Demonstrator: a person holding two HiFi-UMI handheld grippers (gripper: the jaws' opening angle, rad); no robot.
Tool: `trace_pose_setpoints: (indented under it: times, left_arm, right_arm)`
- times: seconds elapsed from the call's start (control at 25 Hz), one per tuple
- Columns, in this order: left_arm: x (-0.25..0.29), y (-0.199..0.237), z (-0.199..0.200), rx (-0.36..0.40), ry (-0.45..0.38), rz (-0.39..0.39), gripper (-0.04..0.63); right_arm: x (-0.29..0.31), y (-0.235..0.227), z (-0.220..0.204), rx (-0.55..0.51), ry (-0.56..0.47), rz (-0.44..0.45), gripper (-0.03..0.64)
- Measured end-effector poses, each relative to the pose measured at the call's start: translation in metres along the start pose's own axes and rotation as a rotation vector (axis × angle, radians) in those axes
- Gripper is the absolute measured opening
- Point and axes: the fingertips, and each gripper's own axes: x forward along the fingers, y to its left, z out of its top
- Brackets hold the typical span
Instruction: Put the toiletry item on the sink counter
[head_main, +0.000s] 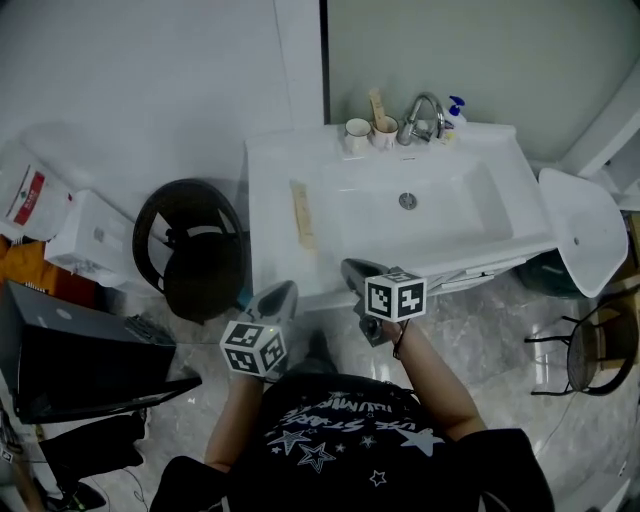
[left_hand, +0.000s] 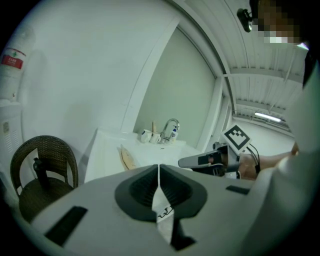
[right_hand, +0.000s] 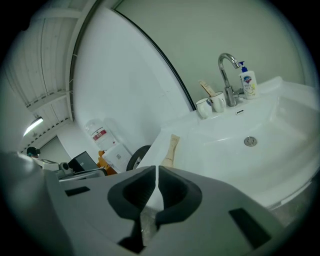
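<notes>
The toiletry item, a flat beige tube (head_main: 302, 213), lies on the left ledge of the white sink counter (head_main: 270, 170), beside the basin. It also shows as the tube (left_hand: 128, 159) in the left gripper view and the tube (right_hand: 172, 148) in the right gripper view. My left gripper (head_main: 283, 295) hovers at the counter's front edge with its jaws together and nothing in them. My right gripper (head_main: 352, 268) hangs over the front rim of the basin, jaws closed and empty. Both stand well short of the tube.
Two cups (head_main: 370, 131), a faucet (head_main: 422, 112) and a soap bottle (head_main: 456, 110) line the back of the sink. A dark wicker chair (head_main: 190, 250) stands left of the counter. A white seat (head_main: 585, 230) is at the right. Boxes (head_main: 90, 235) and a black case (head_main: 70, 350) are at the left.
</notes>
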Motion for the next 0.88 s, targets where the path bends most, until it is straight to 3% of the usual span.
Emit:
trace_pose_setpoints:
  times: [0.44,0.88]
  left_arm:
    - [-0.042,-0.072,-0.036,0.019,-0.005,-0.017,0.020]
    - [-0.109,-0.121,-0.066,0.030,-0.043,0.050,0.020]
  right_arm:
    - [-0.078,0.015,-0.054,-0.008,0.007,0.054,0.017]
    - [-0.125,0.044,-0.112,-0.019,0.039,0.120,0.017]
